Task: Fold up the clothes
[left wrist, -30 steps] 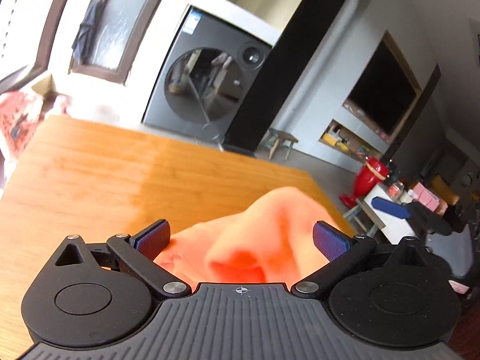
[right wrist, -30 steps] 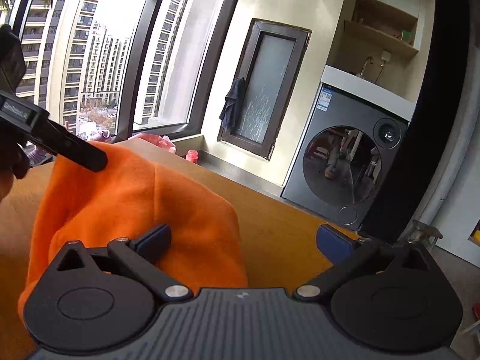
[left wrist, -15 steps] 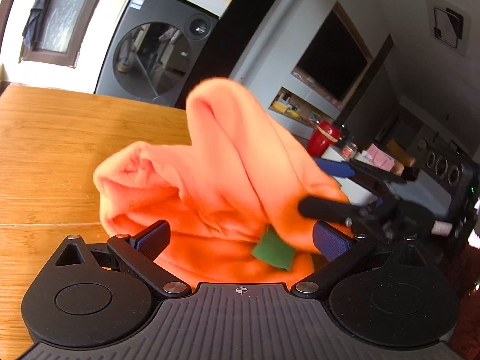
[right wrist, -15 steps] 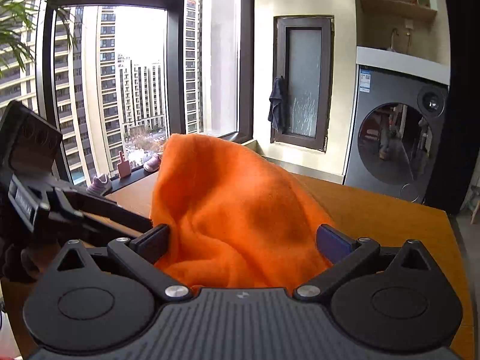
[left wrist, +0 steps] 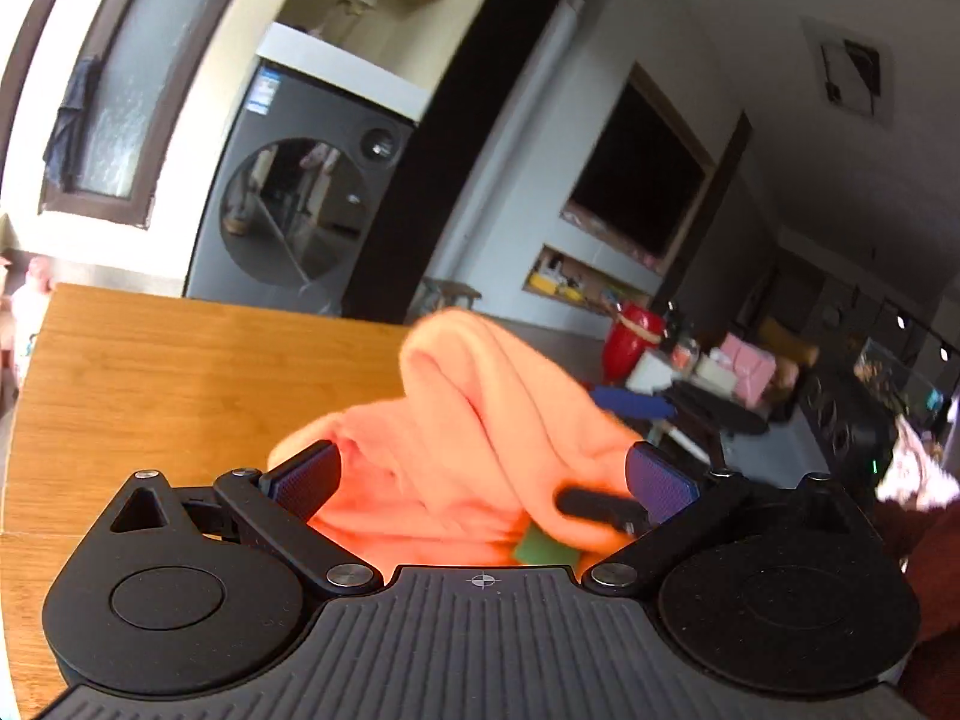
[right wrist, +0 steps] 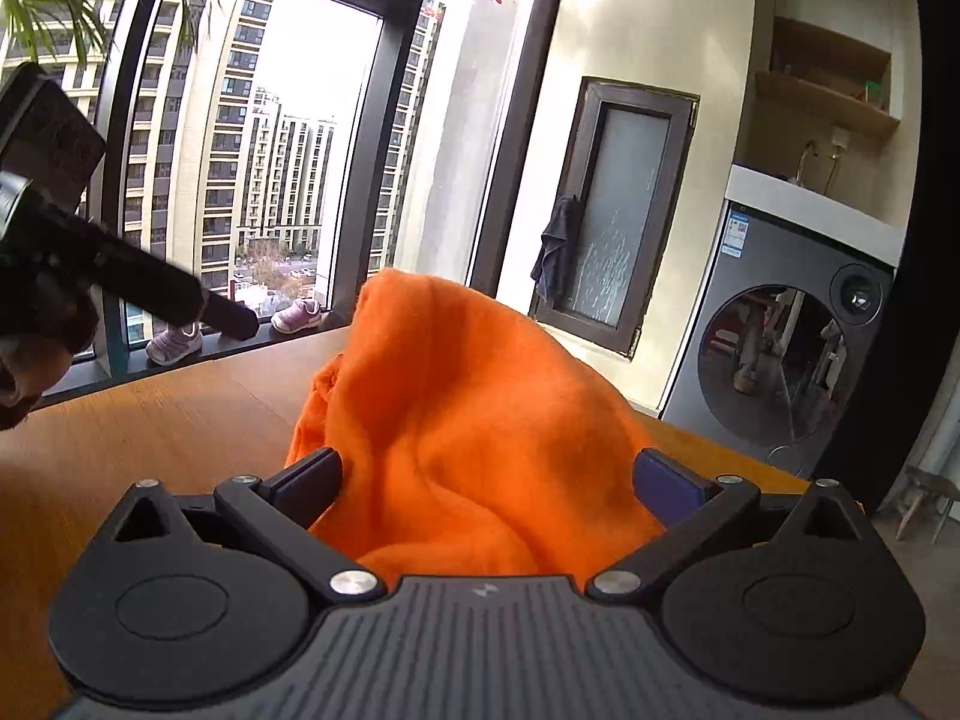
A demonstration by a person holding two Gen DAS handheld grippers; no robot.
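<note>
An orange fleece garment [left wrist: 474,420] lies bunched in a heap on the wooden table [left wrist: 168,372]; a green label [left wrist: 543,546] shows near its near edge. My left gripper [left wrist: 483,474] is open, its blue pads wide apart on either side of the heap. The garment [right wrist: 480,420] rises in a peak in the right wrist view. My right gripper [right wrist: 489,477] is open around its near edge. The other gripper shows in each view: the right one [left wrist: 606,507] low at the cloth's right, the left one [right wrist: 150,288] raised at far left.
A grey washing machine [left wrist: 300,210] stands beyond the table's far edge. A large window [right wrist: 270,150] with small shoes [right wrist: 294,315] on its sill lies past the table's left side. A red object [left wrist: 630,342] and clutter stand to the right.
The orange garment has sunk lower on the table in both views. The left gripper seen from the right wrist has lifted away from the cloth. Both grippers stay open.
</note>
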